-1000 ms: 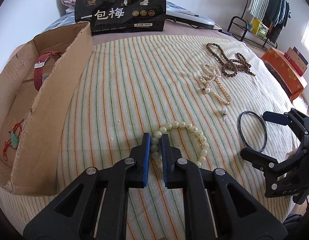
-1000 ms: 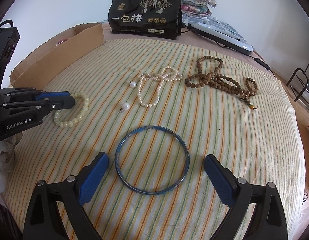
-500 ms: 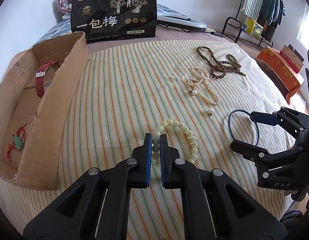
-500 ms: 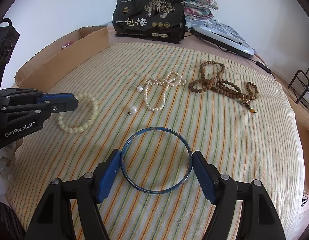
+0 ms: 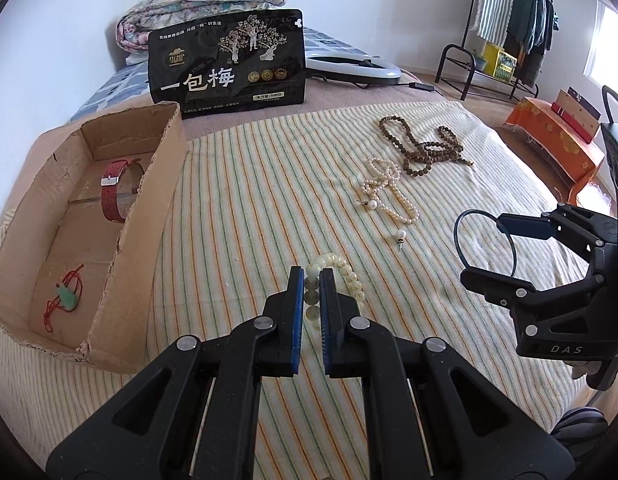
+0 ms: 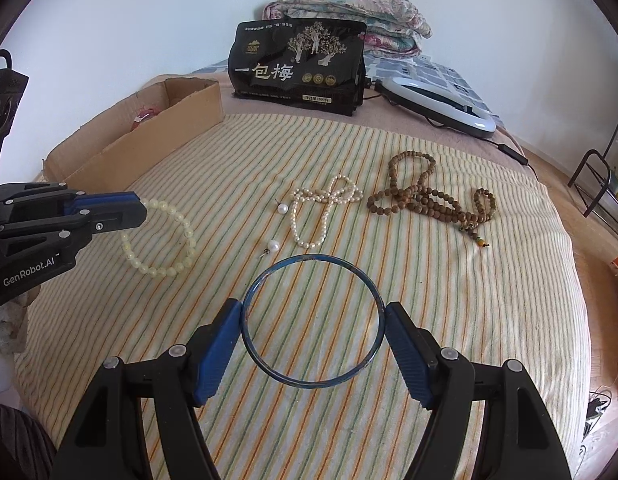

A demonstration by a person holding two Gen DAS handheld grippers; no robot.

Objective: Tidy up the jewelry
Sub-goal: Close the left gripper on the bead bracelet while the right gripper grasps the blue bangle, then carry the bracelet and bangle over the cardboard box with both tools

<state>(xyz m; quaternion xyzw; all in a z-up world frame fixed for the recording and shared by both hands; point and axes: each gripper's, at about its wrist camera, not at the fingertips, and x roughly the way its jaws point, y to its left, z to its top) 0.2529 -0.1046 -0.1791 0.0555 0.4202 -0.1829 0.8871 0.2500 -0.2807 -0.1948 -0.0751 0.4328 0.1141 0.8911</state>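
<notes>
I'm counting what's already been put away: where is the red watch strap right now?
The red watch strap stands inside the cardboard box at the left of the left wrist view, toward its far end, beyond the green pendant on red cord.

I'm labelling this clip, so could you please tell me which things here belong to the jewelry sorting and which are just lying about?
Part of the job:
- pale yellow bead bracelet, pinched in the left gripper
- thin blue bangle, clamped across the right gripper
- white pearl necklace
- brown wooden bead string
- two loose pearl earrings
- open cardboard box

Lying about:
- black snack bag
- folded floral quilt
</notes>
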